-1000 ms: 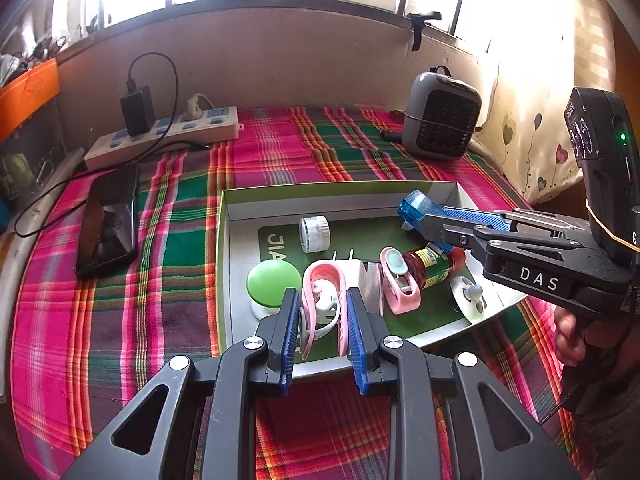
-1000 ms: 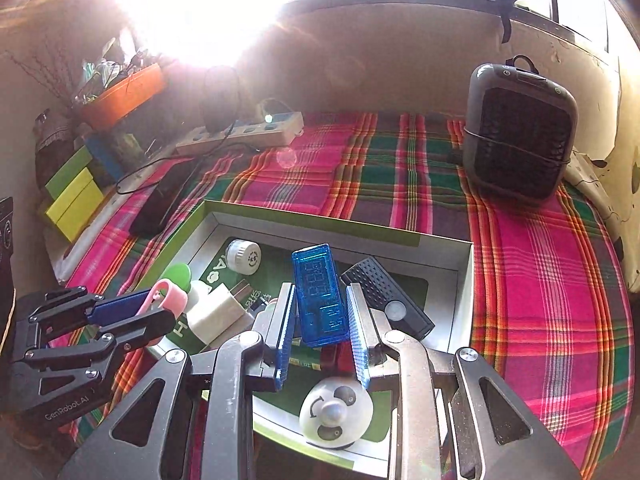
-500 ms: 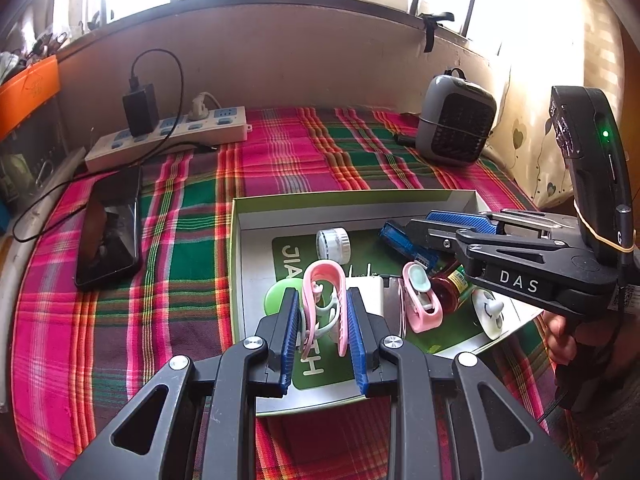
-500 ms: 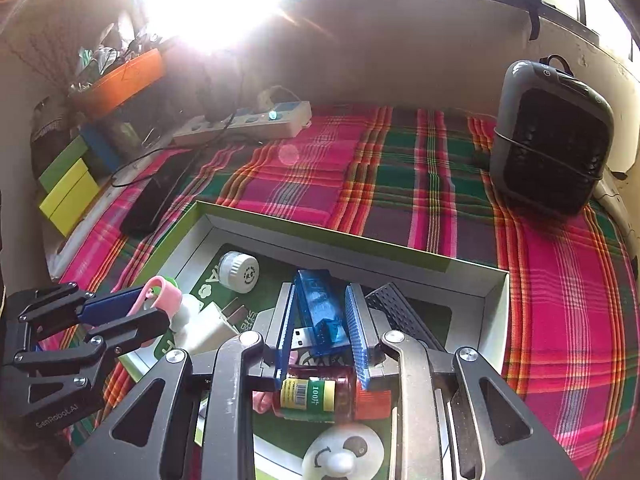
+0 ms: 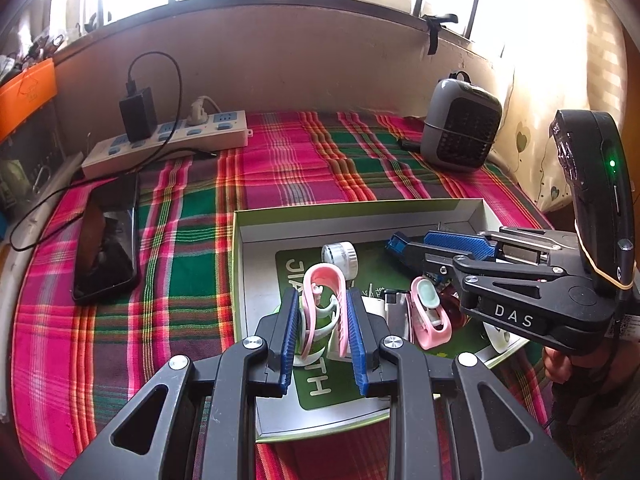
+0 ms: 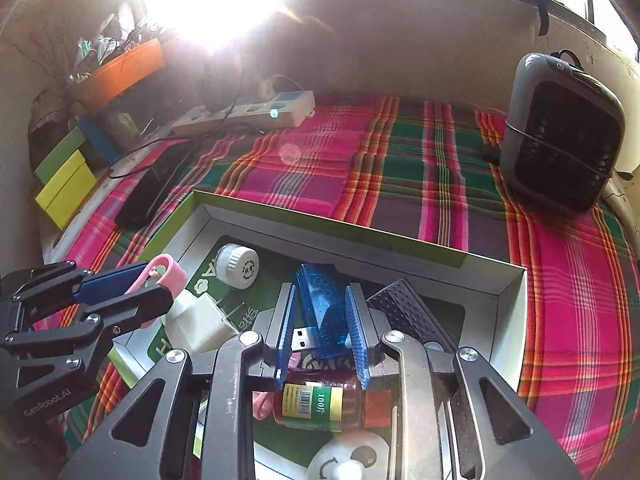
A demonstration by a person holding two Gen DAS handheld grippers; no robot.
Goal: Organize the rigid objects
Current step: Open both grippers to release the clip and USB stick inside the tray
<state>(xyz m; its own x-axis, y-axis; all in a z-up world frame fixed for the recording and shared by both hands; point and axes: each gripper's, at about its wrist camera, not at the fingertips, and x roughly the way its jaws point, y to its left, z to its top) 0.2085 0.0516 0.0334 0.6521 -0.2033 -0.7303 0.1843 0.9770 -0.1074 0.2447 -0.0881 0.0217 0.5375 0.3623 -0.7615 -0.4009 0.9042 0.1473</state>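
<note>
here the left gripper clamps the pink clip over the box while the right gripper pinches, seemingly, the blue usb tester (tilted) above the red bottle.

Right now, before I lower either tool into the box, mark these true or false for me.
1. The left tool grips a pink clip. True.
2. The right tool is empty. False: it is shut on a blue USB device.
3. The white bottle cap lies inside the green-rimmed box. True.
4. The black phone lies inside the box. False: it lies on the plaid cloth, left of the box.
5. The grey fan heater stands outside the box. True.
</note>
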